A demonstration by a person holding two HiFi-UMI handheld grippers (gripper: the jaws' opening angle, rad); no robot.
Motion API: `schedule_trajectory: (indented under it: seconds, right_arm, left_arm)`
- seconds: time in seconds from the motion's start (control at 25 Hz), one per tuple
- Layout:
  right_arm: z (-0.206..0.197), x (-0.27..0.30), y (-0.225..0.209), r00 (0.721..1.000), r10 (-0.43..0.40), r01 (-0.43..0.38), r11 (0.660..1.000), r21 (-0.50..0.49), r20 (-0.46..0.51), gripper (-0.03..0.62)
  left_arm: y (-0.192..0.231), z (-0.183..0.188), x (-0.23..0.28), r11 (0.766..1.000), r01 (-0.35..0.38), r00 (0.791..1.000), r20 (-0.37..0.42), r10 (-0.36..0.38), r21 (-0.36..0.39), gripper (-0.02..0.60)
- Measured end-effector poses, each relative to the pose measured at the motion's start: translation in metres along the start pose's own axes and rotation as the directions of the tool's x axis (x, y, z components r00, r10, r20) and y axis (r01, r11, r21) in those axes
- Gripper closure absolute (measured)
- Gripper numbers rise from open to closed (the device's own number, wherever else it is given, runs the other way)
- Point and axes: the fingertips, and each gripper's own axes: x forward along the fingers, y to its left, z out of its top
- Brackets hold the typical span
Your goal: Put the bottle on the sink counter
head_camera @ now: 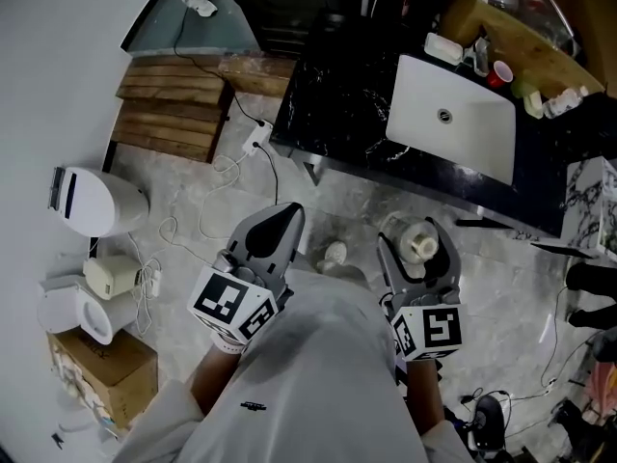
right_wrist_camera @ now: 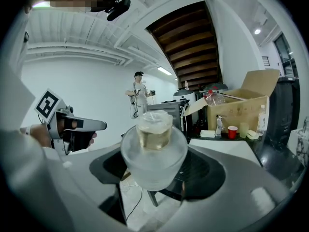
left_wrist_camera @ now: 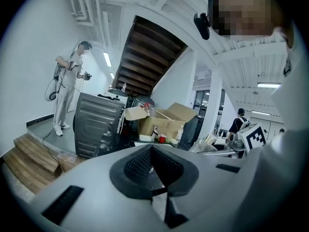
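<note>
In the head view my right gripper (head_camera: 416, 249) is shut on a clear, round bottle (head_camera: 418, 243) with a pale cap, held over the marble floor just in front of the black sink counter (head_camera: 347, 114). The right gripper view shows the bottle (right_wrist_camera: 153, 151) upright between the jaws, with yellowish liquid in its neck. A white sink basin (head_camera: 453, 114) is set in the counter. My left gripper (head_camera: 275, 228) hovers to the left of the right one with its jaws together and nothing in them. Its dark pads (left_wrist_camera: 140, 166) meet in the left gripper view.
Wooden steps (head_camera: 174, 114) lie at the far left, a white appliance (head_camera: 92, 201) and a cardboard box (head_camera: 101, 369) stand on the floor, with cables (head_camera: 227, 177) between. A red cup (head_camera: 501, 70) and a soap dish (head_camera: 443, 48) sit behind the basin. A person (left_wrist_camera: 67, 88) stands far off.
</note>
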Motion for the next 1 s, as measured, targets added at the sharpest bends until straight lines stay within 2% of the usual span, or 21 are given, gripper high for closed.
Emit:
schedule_trajectory:
  seconds: [0.48,1.0]
  right_arm:
    - [-0.002,0.026,-0.022,1.0,0.007,-0.006,0.999,0.036,-0.027,0.25]
    - [0.024,0.096,-0.038,0.998,-0.028,0.03,0.998,0.059,-0.048,0.25]
  left_arm:
    - [0.016,0.008,0.023,0.999,-0.04,0.999,-0.022,0.04,-0.009,0.574]
    - [0.065,0.039,0.09,0.999,0.021,0.999,-0.035,-0.022,-0.025,0.574]
